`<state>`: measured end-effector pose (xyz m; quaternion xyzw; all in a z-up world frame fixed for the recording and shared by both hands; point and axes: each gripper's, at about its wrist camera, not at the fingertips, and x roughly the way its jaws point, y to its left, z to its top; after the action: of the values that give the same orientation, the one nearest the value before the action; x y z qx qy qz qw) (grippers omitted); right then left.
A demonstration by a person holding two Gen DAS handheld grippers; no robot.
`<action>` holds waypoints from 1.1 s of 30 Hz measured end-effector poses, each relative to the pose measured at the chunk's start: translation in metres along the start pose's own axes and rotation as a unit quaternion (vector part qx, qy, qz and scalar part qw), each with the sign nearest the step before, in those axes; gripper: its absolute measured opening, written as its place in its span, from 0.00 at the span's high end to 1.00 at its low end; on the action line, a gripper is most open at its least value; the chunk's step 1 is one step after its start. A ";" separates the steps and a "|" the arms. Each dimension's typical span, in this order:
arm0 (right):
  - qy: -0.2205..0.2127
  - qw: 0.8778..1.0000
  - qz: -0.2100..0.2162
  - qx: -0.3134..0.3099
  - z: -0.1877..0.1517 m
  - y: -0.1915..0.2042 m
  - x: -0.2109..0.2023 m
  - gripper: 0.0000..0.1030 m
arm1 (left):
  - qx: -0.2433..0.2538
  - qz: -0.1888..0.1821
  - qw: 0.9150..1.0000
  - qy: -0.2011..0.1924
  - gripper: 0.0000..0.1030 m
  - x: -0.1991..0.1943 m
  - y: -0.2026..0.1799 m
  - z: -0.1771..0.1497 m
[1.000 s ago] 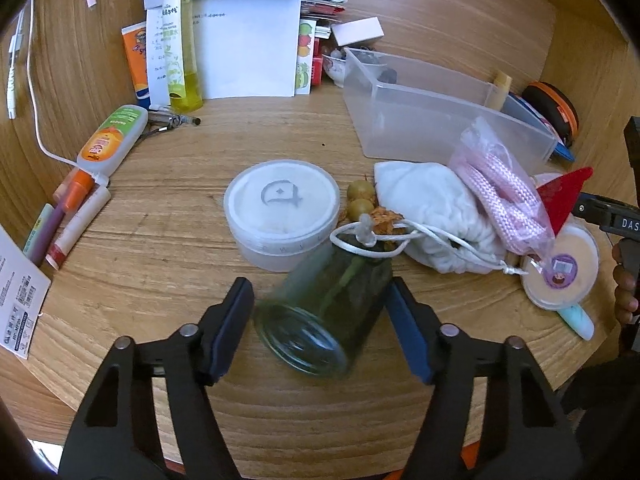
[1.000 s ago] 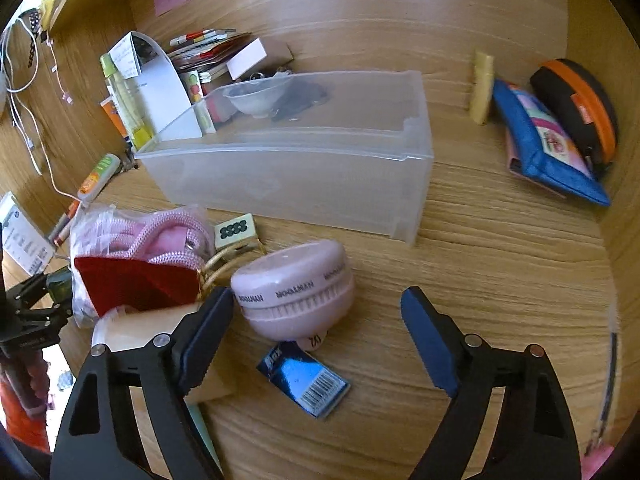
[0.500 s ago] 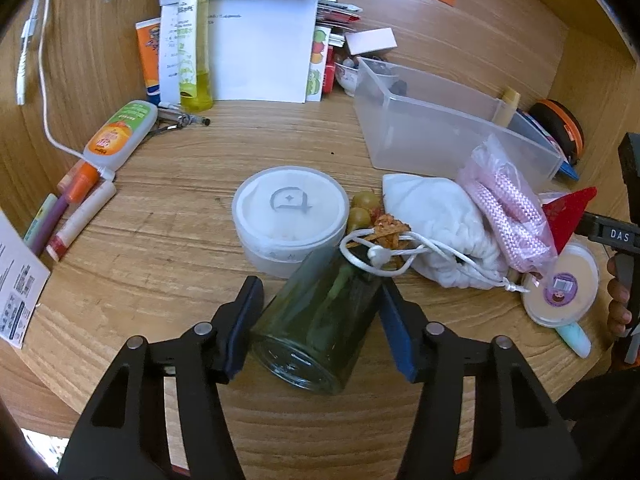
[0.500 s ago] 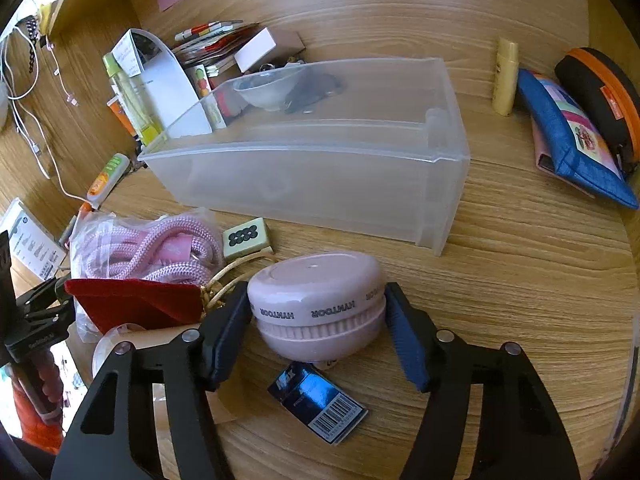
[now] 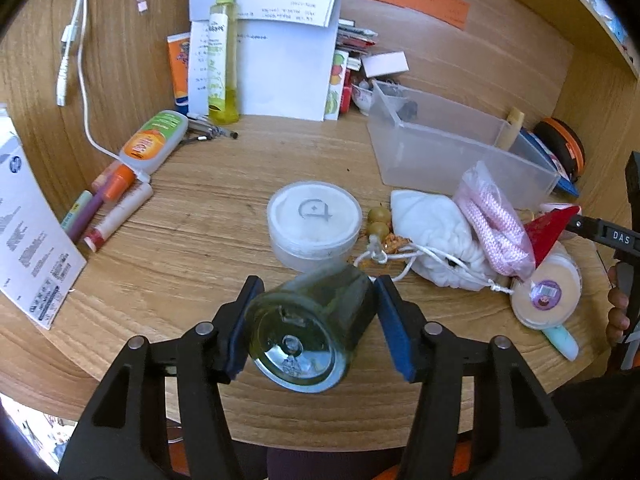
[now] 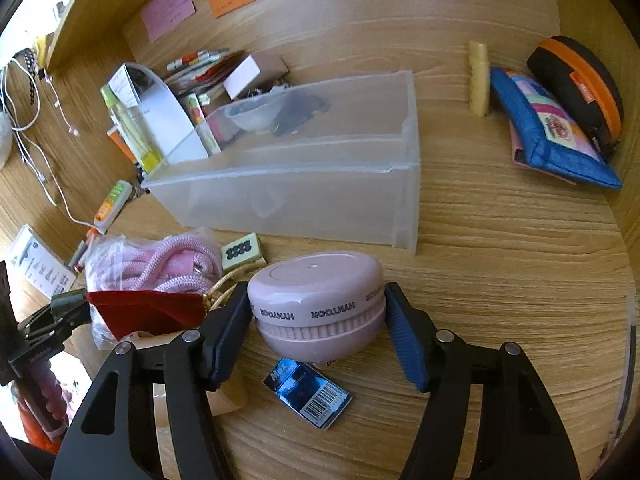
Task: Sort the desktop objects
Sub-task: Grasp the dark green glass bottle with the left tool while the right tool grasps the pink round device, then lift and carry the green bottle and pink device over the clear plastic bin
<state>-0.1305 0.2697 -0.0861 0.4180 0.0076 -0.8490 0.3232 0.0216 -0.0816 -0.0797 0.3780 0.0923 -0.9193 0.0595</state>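
Left gripper (image 5: pixel 316 320) clamps a smooth green glass jar (image 5: pixel 310 330), tipped base-first toward the camera; right gripper (image 6: pixel 318 330) grips a round pink case (image 6: pixel 318 304).

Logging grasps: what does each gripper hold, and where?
Left gripper: green glass jar, by its sides. Right gripper: pink round case, by its sides.

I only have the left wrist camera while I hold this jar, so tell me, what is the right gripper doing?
Observer: The right gripper is shut on a round pink device printed HYMTOOR.
Operator: Anything near it I should mind?
Observer: A blue barcoded packet lies on the desk between the fingers, its far end hidden by the device.
Operator: And towards the bin?
Observer: A small tile with dark dots lies between the pink rope bag and the clear bin.
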 end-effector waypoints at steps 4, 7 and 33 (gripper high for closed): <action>-0.010 1.000 -0.001 -0.001 0.003 0.000 -0.007 0.40 | -0.012 -0.006 1.000 -0.009 0.55 -0.008 0.005 0.006; -0.017 1.000 0.002 -0.002 0.007 0.000 -0.010 0.40 | -0.011 -0.007 1.000 -0.015 0.55 -0.007 0.007 0.009; -0.086 0.995 0.014 -0.038 0.045 0.017 -0.045 0.40 | 0.030 -0.040 0.994 -0.093 0.60 -0.045 -0.039 0.074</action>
<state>-0.1332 0.2678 -0.0202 0.3310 0.0063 -0.8763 0.3500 -0.0039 -0.0581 0.0082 0.2881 0.0736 -0.9545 0.0200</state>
